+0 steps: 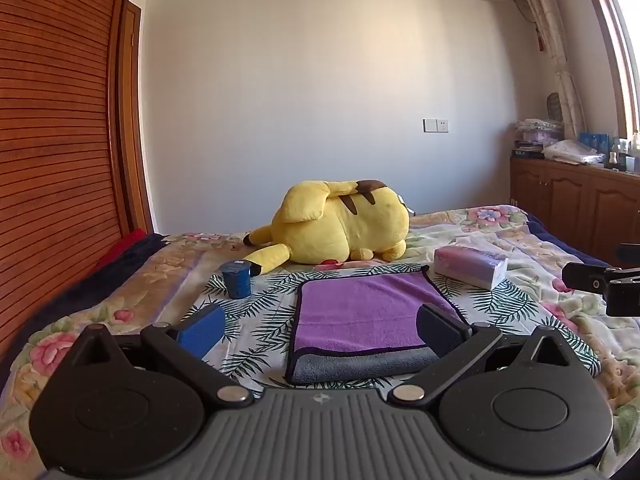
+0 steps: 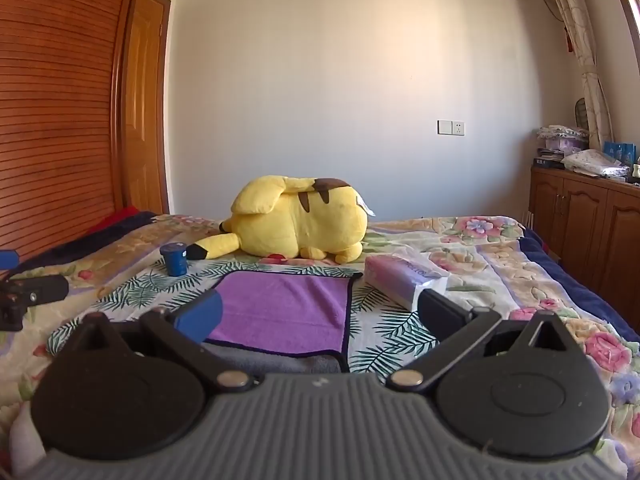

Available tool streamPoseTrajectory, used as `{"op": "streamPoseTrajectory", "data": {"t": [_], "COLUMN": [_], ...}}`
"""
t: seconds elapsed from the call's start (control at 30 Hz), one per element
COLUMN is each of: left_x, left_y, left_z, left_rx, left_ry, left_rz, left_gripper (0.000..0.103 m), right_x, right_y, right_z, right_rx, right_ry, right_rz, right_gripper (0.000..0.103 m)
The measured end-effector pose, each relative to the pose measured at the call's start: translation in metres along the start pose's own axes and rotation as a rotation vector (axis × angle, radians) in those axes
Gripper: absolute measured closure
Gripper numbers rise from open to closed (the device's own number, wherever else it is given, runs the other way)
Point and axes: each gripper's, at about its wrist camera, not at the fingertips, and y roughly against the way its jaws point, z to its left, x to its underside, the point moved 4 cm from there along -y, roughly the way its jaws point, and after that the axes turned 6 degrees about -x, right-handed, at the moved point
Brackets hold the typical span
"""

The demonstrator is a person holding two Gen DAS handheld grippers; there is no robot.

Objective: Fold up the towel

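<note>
A purple towel (image 1: 360, 312) with a dark hem lies folded on the bed; its grey underside (image 1: 360, 366) shows along the near edge. It also shows in the right wrist view (image 2: 284, 312). My left gripper (image 1: 320, 330) is open and empty, just short of the towel's near edge. My right gripper (image 2: 320, 314) is open and empty, its jaws spread at the towel's near right part. The right gripper shows at the right edge of the left wrist view (image 1: 600, 284). The left gripper shows at the left edge of the right wrist view (image 2: 28, 296).
A yellow plush toy (image 1: 340, 224) lies behind the towel. A blue cup (image 1: 237, 280) stands at the towel's far left. A tissue pack (image 1: 470, 266) lies at its far right. The floral bedspread (image 1: 540, 248) covers the bed. Wooden cabinets (image 2: 584, 216) stand to the right.
</note>
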Motion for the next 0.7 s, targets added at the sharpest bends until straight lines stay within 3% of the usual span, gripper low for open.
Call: {"op": "streamPoseTrajectory", "data": {"t": [0.7], "left_x": [0.0013], "left_y": [-0.0026], "left_z": [0.0019], "left_rx": [-0.007], "left_ry": [-0.019], "left_rz": [-0.009], "left_gripper": [0.016], "right_x": [0.0030], "right_y": [0.0003], "right_z": [-0.0043], "right_rx": [-0.001], "right_ry": [-0.007], "right_rz": [-0.012], "right_gripper": [0.000]}}
